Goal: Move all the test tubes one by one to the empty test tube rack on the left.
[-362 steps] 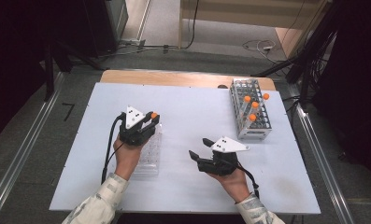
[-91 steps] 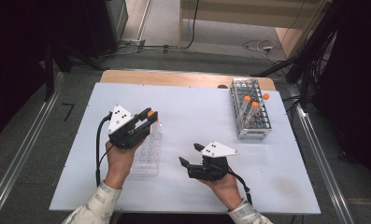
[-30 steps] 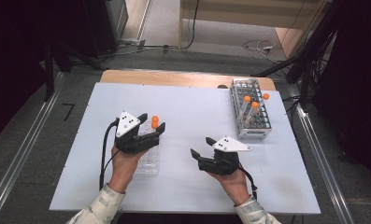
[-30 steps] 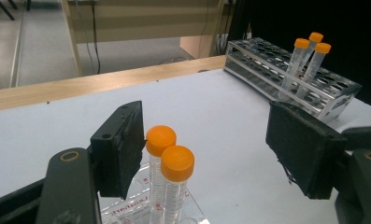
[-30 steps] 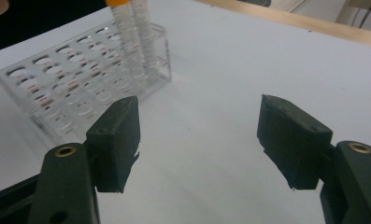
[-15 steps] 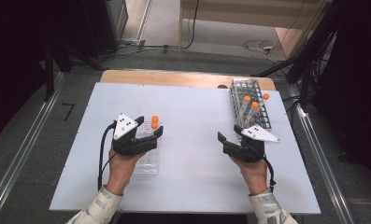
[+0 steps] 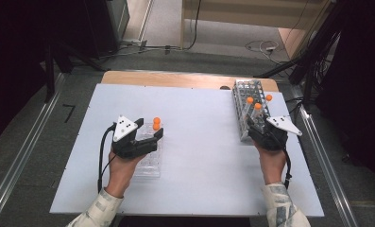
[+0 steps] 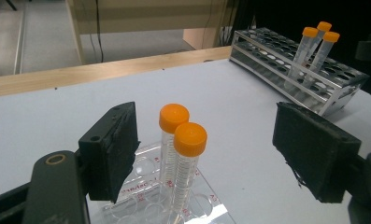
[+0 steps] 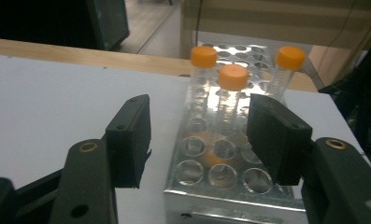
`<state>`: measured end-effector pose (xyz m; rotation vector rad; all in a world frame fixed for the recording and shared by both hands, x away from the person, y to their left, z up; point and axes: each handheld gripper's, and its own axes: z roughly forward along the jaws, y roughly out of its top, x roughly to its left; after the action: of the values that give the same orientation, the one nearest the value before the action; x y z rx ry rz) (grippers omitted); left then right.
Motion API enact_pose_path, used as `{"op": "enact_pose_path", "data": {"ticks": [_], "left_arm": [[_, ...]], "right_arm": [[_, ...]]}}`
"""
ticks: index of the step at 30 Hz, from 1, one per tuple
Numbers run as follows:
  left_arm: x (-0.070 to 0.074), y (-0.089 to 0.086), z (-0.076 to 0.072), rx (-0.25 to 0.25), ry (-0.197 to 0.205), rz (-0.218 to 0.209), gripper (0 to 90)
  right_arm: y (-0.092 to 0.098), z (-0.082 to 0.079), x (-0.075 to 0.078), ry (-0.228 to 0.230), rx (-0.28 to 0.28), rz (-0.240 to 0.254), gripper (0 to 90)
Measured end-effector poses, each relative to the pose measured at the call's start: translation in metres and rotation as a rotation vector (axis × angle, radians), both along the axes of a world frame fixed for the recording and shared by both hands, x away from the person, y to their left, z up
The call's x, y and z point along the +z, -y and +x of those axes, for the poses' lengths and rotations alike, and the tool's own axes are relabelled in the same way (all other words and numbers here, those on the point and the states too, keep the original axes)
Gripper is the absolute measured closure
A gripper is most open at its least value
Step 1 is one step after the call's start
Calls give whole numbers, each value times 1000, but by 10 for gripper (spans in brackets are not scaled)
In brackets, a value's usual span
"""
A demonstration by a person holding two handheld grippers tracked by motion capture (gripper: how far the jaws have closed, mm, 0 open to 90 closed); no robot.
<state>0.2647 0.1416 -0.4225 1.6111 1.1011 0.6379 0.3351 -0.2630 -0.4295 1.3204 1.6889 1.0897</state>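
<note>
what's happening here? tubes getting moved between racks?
Looks like it. The left gripper sits open over the clear rack, where two orange-capped tubes stand between its jaws, untouched. The right gripper has gone to the metal rack, which holds three capped tubes; its jaws have just been closing, with the nearest tube lined up between them but not yet gripped.

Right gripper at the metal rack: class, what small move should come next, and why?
Probably ease the right gripper forward around the nearest orange-capped tube in the metal rack, then close. Its jaws have just been closing, yet they are open, short of the tube, with nothing between them.
</note>
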Motion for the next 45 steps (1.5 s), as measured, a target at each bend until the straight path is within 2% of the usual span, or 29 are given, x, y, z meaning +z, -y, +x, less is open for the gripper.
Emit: {"op": "enact_pose_path", "data": {"ticks": [5,8,10,15,21,28,30,35,45], "left_arm": [[0,-2,0,2,0,-5,221],[1,-3,0,3,0,-9,221],[1,-5,-1,3,2,-9,221],[1,-6,0,9,-1,-12,221],[1,-5,-1,2,-1,-8,222],[0,-4,0,1,-6,-6,222],[0,-4,0,1,-4,-8,222],[0,-5,0,1,-5,-10,222],[0,-5,-1,-4,-5,-9,222]], "right_arm": [[4,21,-13,-23,-46,19,466],[3,32,-20,-22,-73,-7,503],[4,37,-21,-29,-78,-7,516],[4,45,-21,-46,-77,-14,559],[9,52,-26,-62,-70,20,610],[7,57,-28,-76,-52,-7,672],[6,57,-27,-74,-53,-6,710],[6,57,-20,-61,-53,-7,712],[10,46,12,13,-45,12,714]]}}
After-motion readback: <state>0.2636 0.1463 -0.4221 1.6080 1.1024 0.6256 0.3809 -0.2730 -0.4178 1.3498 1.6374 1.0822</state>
